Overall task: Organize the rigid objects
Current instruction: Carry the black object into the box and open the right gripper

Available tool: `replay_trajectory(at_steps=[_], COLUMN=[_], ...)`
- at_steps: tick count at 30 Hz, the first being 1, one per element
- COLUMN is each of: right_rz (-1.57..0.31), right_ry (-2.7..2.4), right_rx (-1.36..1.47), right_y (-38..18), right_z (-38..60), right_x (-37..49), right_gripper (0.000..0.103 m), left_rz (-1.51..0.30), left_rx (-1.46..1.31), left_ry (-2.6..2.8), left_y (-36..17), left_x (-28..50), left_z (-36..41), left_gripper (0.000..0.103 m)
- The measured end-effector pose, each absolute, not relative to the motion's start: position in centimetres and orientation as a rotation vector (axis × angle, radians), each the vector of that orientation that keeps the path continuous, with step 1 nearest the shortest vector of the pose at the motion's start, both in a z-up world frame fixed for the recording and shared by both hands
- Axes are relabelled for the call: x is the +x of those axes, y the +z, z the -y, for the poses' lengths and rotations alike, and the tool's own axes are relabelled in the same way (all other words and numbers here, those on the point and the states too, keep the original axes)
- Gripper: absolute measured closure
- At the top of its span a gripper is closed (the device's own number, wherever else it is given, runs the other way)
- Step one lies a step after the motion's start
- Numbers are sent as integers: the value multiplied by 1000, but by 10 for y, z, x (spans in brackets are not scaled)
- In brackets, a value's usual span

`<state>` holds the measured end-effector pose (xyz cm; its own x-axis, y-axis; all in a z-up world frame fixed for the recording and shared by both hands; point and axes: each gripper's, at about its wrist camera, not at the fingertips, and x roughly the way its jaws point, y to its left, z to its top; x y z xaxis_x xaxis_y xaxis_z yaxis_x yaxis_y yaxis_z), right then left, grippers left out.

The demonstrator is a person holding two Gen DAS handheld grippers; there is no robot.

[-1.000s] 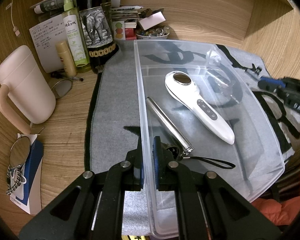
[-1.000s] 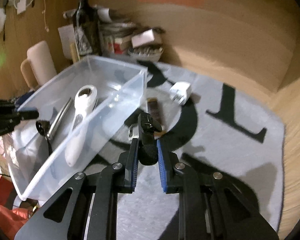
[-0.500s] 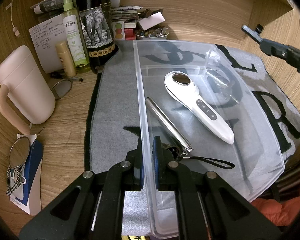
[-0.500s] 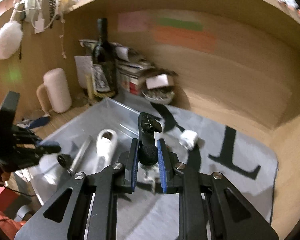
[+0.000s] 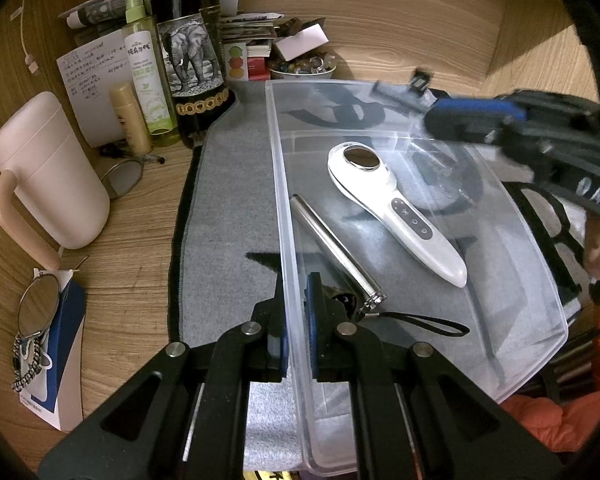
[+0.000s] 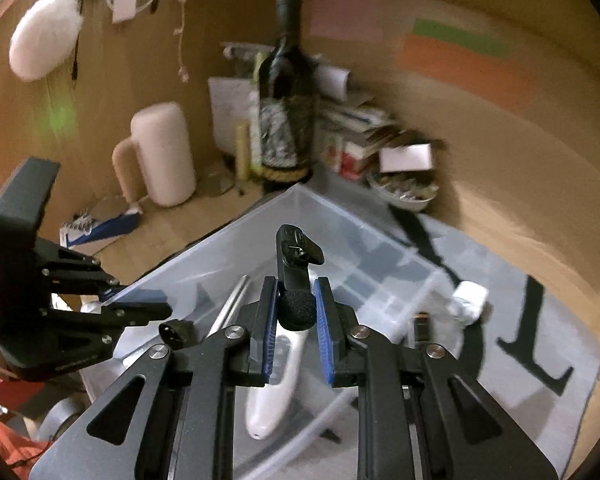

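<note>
A clear plastic bin (image 5: 540, 300) sits on a grey mat. Inside lie a white handheld device (image 5: 396, 208) and a silver metal tube (image 5: 332, 252) with a black wrist strap. My left gripper (image 5: 296, 304) is shut on the bin's left wall. My right gripper (image 6: 296, 312) is shut on a small black clip-on microphone (image 6: 296, 260) and holds it above the bin (image 6: 340, 232), over the white device (image 6: 276, 392). The right gripper also shows in the left wrist view (image 5: 476, 116), over the bin's far right side.
A wine bottle (image 5: 192, 48), spray bottle (image 5: 146, 68), small tube (image 5: 130, 116) and pink mug (image 5: 48, 172) stand at back left. A bowl of trinkets (image 5: 304, 68) and papers sit behind the bin. A white charger (image 6: 470, 300) and a dark small object (image 6: 422, 324) lie on the mat.
My right gripper has lifted the microphone off the mat and carried it left, over the bin. My left gripper has kept its hold on the bin wall.
</note>
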<state>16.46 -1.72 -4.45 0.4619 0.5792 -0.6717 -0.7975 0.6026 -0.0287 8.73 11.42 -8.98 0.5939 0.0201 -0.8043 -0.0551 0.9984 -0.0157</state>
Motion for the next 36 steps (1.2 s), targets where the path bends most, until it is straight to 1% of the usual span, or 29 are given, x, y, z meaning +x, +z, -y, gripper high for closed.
replay_trajectory(at_steps=[10,18,19,21,22,23,27,28,31,36], right_rz=[-820,-849,-853,-862,-859,-847,-818,-811,-774,-727], right_ry=[934,930,931,926,925,923,922,919,902,875], right_rx=[-413,-461,-467,-470,-467,-465,-465,-465,-465,-459], right_y=[-80,-89,-89,-89,-88,-87,-79,-77,-70,-58], right_z=[-14,-19,-20,-20,-21,-20,-18,-17,-14,-5], right_x=[170,167,167,168,168,167,163,163,162,163], right_gripper=[86,86,83,73,66,63,62,60,47,45], left_rz=[-933,-931,-931,-931,-931,-931,-930,-930,-930,-930], left_rx=[-41,-44,-43,-44,-44,-45,-43,-44,-45,-44], left_ry=[40,36,37,36,36,36,36,36,37,36], left_y=[-89,-89,-89,-89,-89,-89,-89,-89,-89,-89], left_x=[89,90,90,91,90,90,91,90,90,90], left_z=[-112,-111,-111,-110,-111,-110,-110,-111,-111,-111], left_gripper=[96,96,96,96,96,96,96,96,96,96])
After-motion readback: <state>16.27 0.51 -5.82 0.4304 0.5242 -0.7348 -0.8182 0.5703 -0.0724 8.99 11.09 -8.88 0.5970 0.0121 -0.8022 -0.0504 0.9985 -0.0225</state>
